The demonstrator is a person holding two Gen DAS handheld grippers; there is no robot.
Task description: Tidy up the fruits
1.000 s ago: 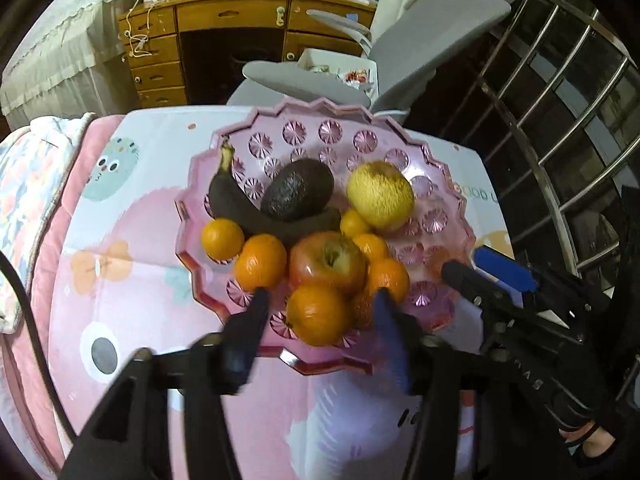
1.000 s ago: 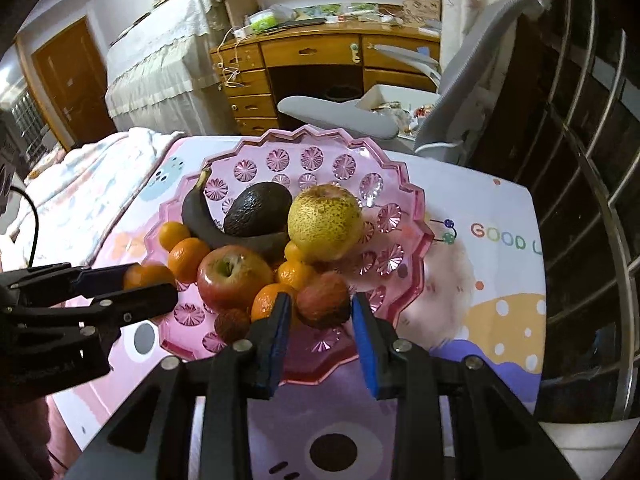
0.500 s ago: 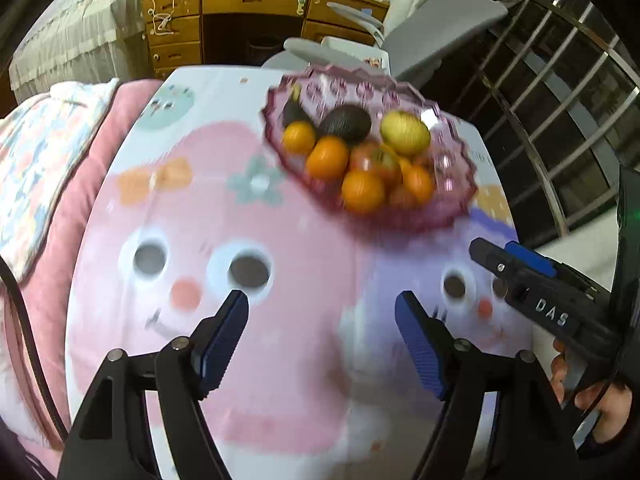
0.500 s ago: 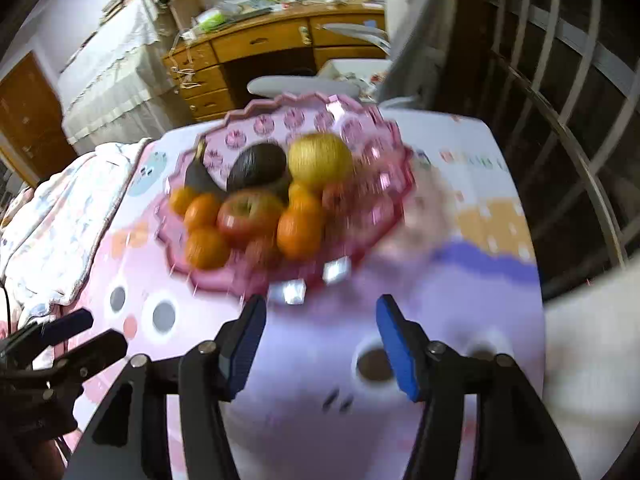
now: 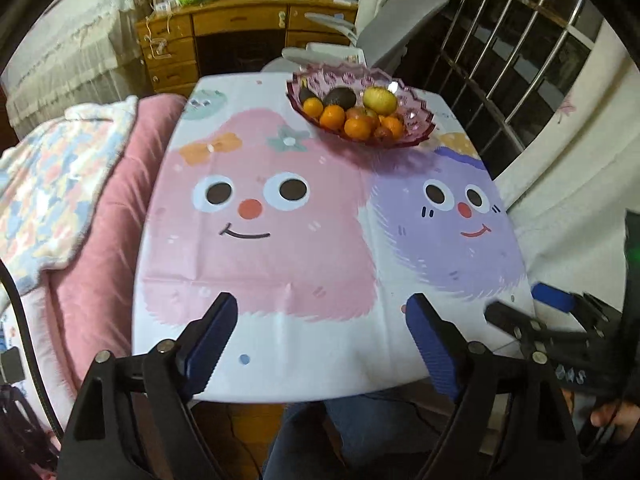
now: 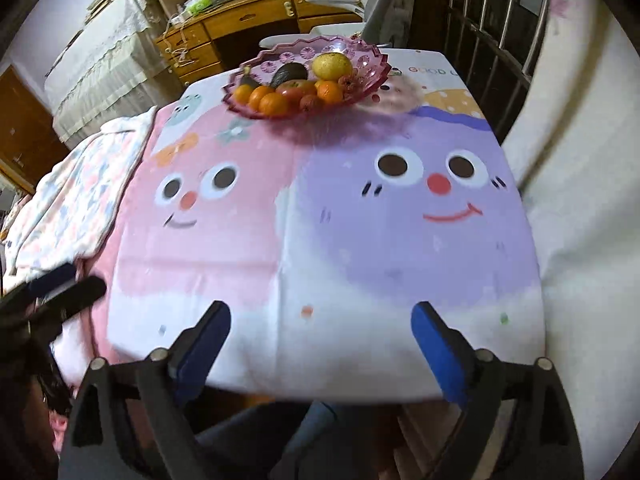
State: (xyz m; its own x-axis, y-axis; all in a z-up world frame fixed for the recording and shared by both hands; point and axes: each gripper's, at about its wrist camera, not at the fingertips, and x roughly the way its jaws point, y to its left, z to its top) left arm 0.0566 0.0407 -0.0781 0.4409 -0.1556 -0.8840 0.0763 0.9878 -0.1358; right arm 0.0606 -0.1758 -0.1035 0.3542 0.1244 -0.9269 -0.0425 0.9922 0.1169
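Observation:
A pink glass fruit bowl [image 5: 416, 136] stands at the far end of the table; it also shows in the right wrist view [image 6: 372, 80]. It holds several oranges [image 5: 357, 127], an apple, a yellow pear [image 5: 380, 100], an avocado [image 5: 340, 97] and a dark banana. My left gripper [image 5: 320, 332] is open and empty above the table's near edge. My right gripper [image 6: 320, 336] is open and empty above the near edge too. Both are far from the bowl. The right gripper shows at the right of the left wrist view [image 5: 532, 312].
The table wears a cartoon-face cloth [image 5: 260, 200]. A pink bed with a floral blanket [image 5: 52, 184] lies along the left. A wooden desk [image 5: 240, 36] and grey chair [image 5: 404, 12] stand behind. A metal railing [image 5: 520, 68] is at the right.
Both grippers pulled back from the bowl to the near table edge and opened wide. The right gripper let go of the small reddish fruit, which now lies in the bowl.

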